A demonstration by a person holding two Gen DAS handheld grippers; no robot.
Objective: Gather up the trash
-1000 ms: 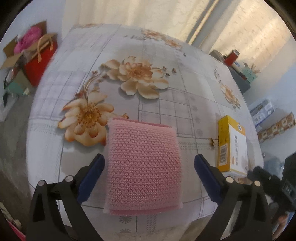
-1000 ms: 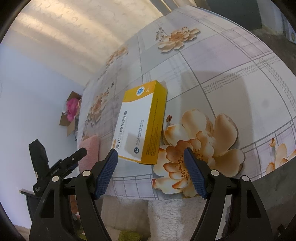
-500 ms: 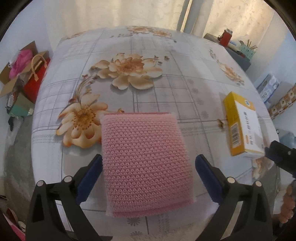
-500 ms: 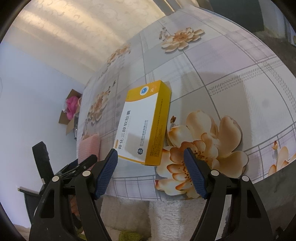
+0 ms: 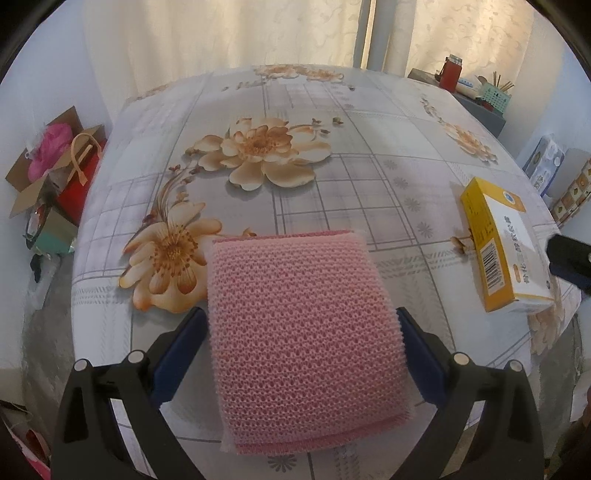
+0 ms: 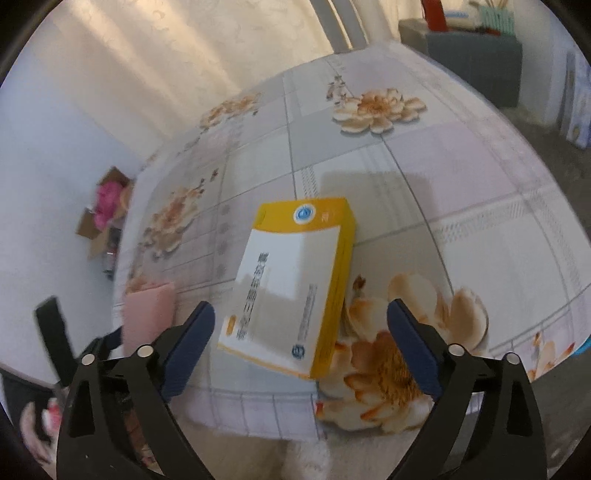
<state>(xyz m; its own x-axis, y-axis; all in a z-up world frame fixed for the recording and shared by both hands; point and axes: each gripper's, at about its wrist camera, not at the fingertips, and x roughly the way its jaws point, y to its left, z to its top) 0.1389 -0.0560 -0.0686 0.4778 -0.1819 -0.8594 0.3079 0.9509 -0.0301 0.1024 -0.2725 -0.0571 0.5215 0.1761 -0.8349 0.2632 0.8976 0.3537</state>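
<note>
While the flowered tablecloth (image 5: 332, 184) fills most of both views, the left wrist view now takes it in from higher and squarer than a second ago, with more of the pale curtain (image 5: 258, 33) across the top of the frame; the pink knitted cloth (image 5: 306, 332) has grown in the lower centre and now reaches right between the blue pads, where earlier it lay with a clear gap on either side; the left gripper (image 5: 304, 354) has its jaws spread wide, both pads meeting the cloth's side edges, though whether they press on it I cannot tell; the yellow and white box (image 5: 506, 247) lies at the right edge of that frame, well apart from the cloth, and a dark tip of the other tool shows just beyond it; in the right wrist view the same box (image 6: 291, 288) has slid from left of centre to the middle, lying flat on the table, its near end between the pads yet touching neither; the right gripper (image 6: 301, 347) is spread wide and holds nothing; the pink cloth (image 6: 147, 317) shows at lower left, blurred; a cardboard carton (image 5: 40, 173) with something pink inside sits at the left edge
</note>
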